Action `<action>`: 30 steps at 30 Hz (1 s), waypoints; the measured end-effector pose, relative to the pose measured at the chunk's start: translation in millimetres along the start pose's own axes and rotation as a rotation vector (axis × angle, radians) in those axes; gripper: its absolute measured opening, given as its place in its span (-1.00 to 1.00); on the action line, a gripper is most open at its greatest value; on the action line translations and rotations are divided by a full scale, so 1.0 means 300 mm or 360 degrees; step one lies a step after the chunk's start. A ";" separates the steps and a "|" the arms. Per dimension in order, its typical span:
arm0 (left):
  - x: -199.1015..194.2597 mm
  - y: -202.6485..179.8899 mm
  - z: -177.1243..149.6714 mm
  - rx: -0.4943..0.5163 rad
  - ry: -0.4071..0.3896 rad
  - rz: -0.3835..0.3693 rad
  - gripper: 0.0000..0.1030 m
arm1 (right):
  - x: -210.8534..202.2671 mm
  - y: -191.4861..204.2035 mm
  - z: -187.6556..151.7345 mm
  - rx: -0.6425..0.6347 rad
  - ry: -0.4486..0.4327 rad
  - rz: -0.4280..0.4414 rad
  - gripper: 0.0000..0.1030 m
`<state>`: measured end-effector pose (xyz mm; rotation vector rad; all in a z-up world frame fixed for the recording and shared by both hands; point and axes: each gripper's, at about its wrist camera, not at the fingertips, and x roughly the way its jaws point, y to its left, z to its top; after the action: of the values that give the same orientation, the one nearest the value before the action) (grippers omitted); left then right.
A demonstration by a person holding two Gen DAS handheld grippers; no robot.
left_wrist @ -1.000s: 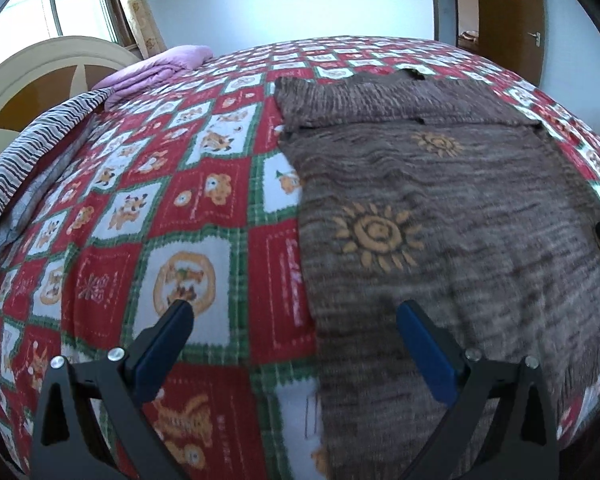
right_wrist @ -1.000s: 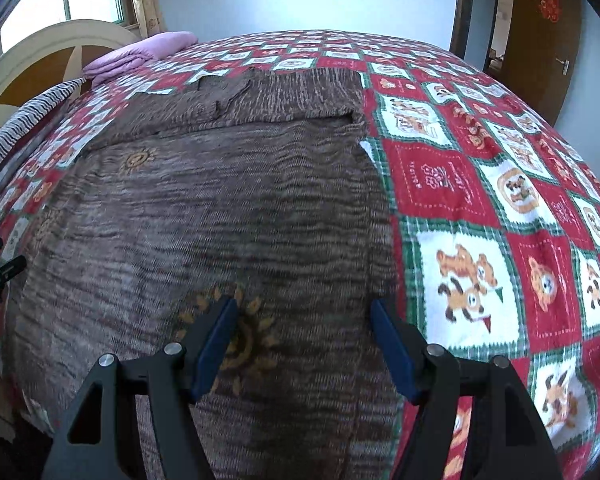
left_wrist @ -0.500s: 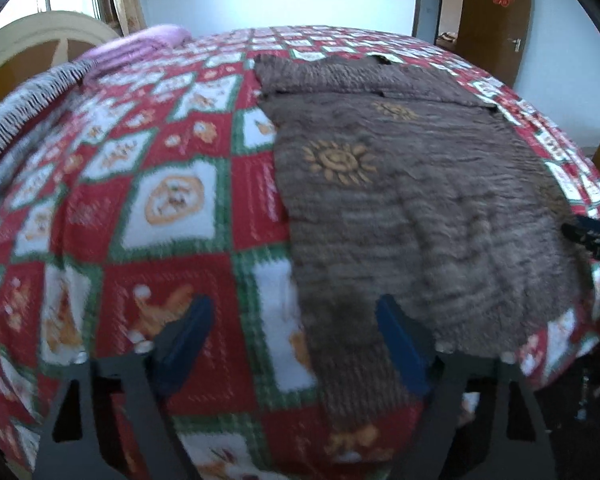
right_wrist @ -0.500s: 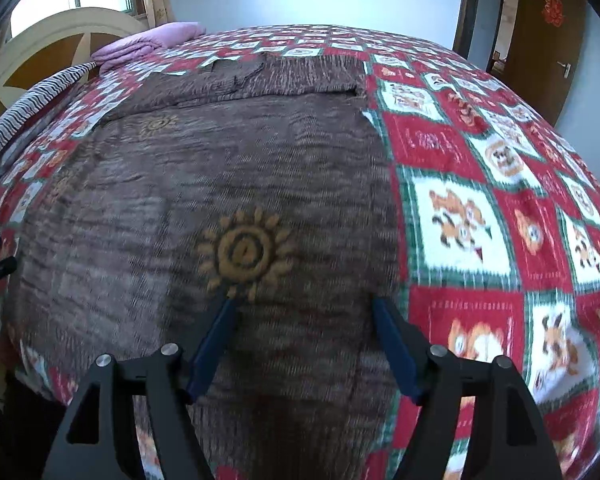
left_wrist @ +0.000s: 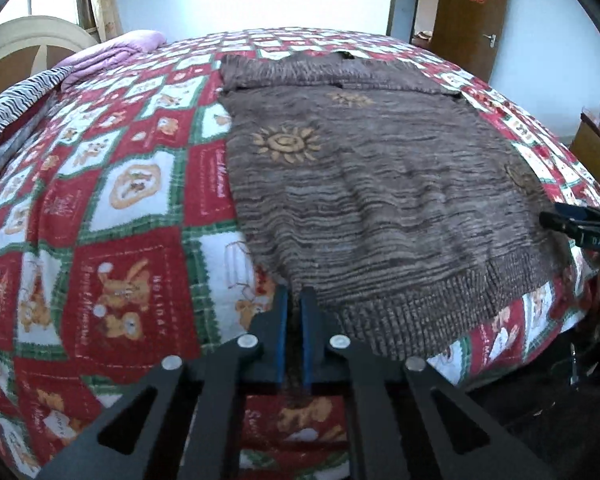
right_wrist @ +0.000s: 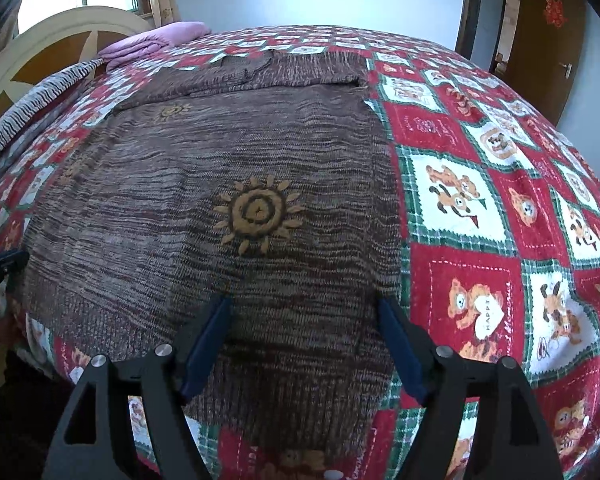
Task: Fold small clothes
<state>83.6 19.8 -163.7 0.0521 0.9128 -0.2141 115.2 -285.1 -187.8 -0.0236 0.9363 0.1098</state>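
Left hand-held gripper [left_wrist: 294, 300] — on sweater [left_wrist: 380, 192] hem corner

Two fisheye views, each mounted on a hand-held gripper and angled steeply down along its fingers across a bed from its foot edge. The left wrist view sits close over the brown sweater's [left_wrist: 380, 200] left hem corner; the right wrist view sits close over its right hem corner. Both share the sweater, the quilt [right_wrist: 480, 200] (red and green checks), headboard [right_wrist: 40, 52] and door [left_wrist: 474, 12].
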 end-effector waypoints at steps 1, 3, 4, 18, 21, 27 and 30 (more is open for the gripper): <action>-0.020 0.013 0.003 -0.0018 -0.0014 -0.0008 -0.88 | -0.006 -0.007 -0.003 0.0013 0.0003 0.0002 0.48; -0.063 0.031 0.008 -0.0038 -0.0053 -0.0025 -0.88 | -0.024 -0.030 -0.017 0.0042 0.0002 0.0000 0.48; -0.078 0.036 0.008 -0.0037 -0.0070 -0.0028 -0.88 | -0.034 -0.044 -0.025 0.0058 0.0006 0.0003 0.48; 0.007 0.048 -0.028 -0.0096 -0.0008 0.0062 0.14 | -0.092 -0.177 -0.127 0.0275 0.0054 0.0138 0.48; 0.025 0.045 -0.037 -0.0088 -0.0003 0.0063 0.14 | -0.092 -0.177 -0.135 0.0282 0.0041 0.0169 0.38; 0.024 0.033 -0.041 -0.0070 -0.0024 0.0051 -0.03 | -0.067 -0.146 -0.144 0.0233 0.0069 0.0224 0.08; 0.014 0.016 -0.040 -0.0028 -0.0026 -0.0047 -0.79 | -0.066 -0.132 -0.146 0.0186 0.0068 0.0201 -0.38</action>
<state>77.8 25.5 -174.6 0.0205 0.8995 -0.2333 72.7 -329.2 -198.9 0.1418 0.9852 0.1717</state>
